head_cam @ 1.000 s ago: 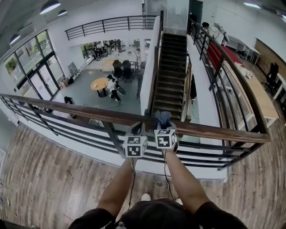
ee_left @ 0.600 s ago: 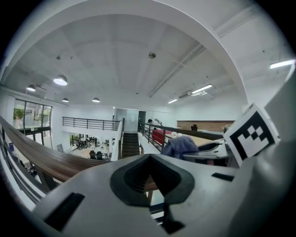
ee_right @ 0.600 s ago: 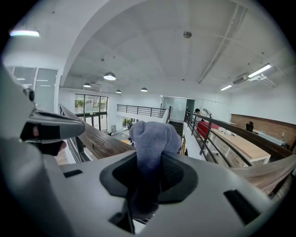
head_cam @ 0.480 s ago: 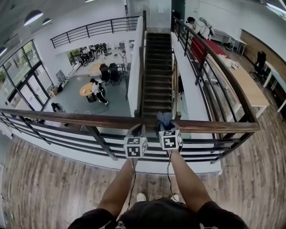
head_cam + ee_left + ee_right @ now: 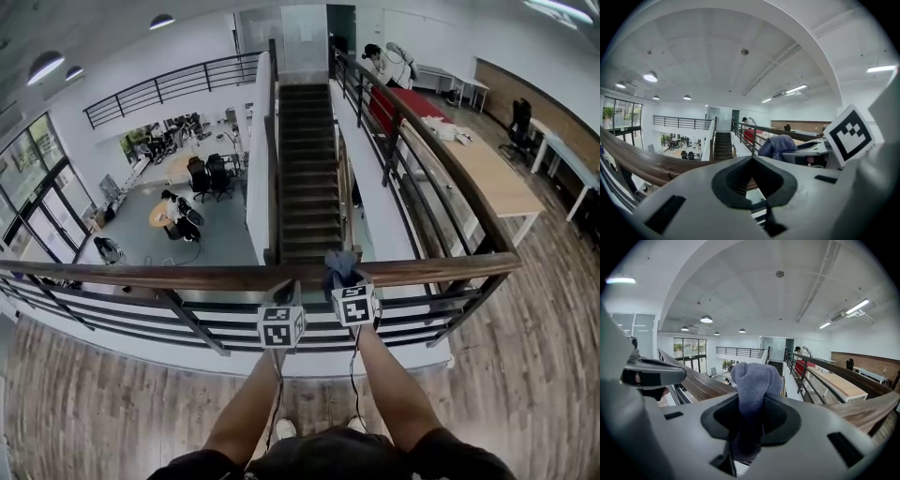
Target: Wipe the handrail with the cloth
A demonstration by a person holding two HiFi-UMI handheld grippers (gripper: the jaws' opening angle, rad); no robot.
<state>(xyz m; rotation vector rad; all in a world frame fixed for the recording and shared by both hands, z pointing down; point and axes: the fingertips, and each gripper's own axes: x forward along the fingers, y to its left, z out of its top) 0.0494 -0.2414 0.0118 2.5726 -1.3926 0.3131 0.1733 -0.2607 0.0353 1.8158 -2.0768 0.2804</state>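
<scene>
The cloth was a soft blue-grey wad, bunched into a rounded knob that stood up out of my right gripper. Its jaws were clamped on the lower part of the cloth. I judged I held it that low so that a thick pad of fabric stuck out to meet the wood, not the gripper itself. From the head view the cloth lay on top of the handrail, a little right of its middle. The rail was a brown wooden bar with dark metal bars beneath it, and I could make out no dirt on it. My left gripper waited just beside the right one with its jaws together on nothing, near the rail's near edge. Whether it touched the wood I could not tell. I took it as parked there, out of the cloth's path. Beyond the rail a staircase dropped to the lower floor.
</scene>
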